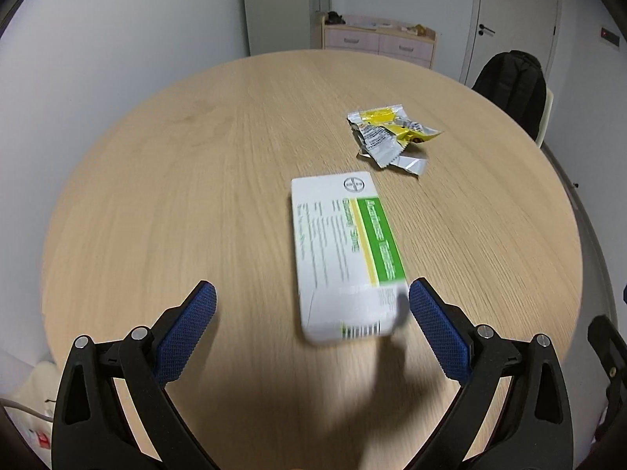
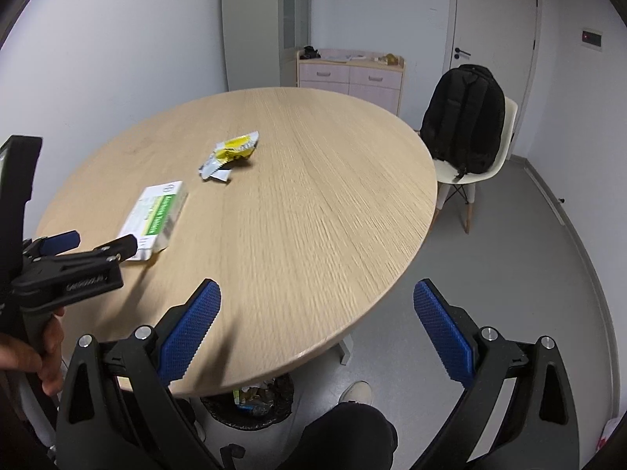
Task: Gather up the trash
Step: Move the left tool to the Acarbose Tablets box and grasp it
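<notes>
- We hold the left gripper (image 1: pixel 312 297) wide open and empty, low over the round table (image 1: pixel 196 180); its right pad sits just beside the near corner of the medicine box (image 1: pixel 345 250), which lies flat.
- We judge the step to be grasping this box: centre the jaws across its narrow width before closing.
- The right gripper (image 2: pixel 316 297) hangs open and empty at the table edge, above the bin (image 2: pixel 250 395).
- Farther out lies the crumpled wrapper (image 1: pixel 392 133), uncollected.
</notes>
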Available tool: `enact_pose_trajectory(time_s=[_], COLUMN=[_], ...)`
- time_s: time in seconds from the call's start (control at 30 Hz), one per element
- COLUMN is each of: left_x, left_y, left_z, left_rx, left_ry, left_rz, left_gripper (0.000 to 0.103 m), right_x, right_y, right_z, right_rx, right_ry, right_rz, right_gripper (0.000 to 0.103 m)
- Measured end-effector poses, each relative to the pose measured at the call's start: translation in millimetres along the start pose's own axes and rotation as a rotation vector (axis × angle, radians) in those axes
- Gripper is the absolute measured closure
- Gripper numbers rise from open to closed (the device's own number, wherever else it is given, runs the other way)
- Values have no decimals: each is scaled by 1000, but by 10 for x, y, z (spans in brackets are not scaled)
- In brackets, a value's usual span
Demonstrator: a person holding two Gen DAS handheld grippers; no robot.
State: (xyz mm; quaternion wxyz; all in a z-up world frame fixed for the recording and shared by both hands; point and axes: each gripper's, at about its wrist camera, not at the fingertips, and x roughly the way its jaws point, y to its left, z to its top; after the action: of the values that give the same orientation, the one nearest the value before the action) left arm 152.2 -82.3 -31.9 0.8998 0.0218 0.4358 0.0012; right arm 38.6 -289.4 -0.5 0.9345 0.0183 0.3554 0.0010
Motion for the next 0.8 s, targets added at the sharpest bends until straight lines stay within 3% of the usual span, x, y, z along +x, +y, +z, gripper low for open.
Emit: enact_pose_trajectory(time_s=[0.2,0.37,0.43,0.53,0.8], left_x=[227,269,250,248,428], left_y=[15,38,58,32,-22], left_z=[202,334,374,456,489], left_rx=[-22,-24,-52,-65,-65], left_ry=[19,35,40,19,53], left_rz=[-14,-27,-59,-43,-19], left_gripper=[9,22,20,16,16], right_x=[279,463,507,565,646], right_y=[25,119,170,234,313], right_z=[181,412,497,589,677], right_rx=[-4,-30,-44,-64,-78], right_ry=[15,14,9,6,12], right_rz=[9,11,11,12,16], right_gripper=[8,8,8,8,8])
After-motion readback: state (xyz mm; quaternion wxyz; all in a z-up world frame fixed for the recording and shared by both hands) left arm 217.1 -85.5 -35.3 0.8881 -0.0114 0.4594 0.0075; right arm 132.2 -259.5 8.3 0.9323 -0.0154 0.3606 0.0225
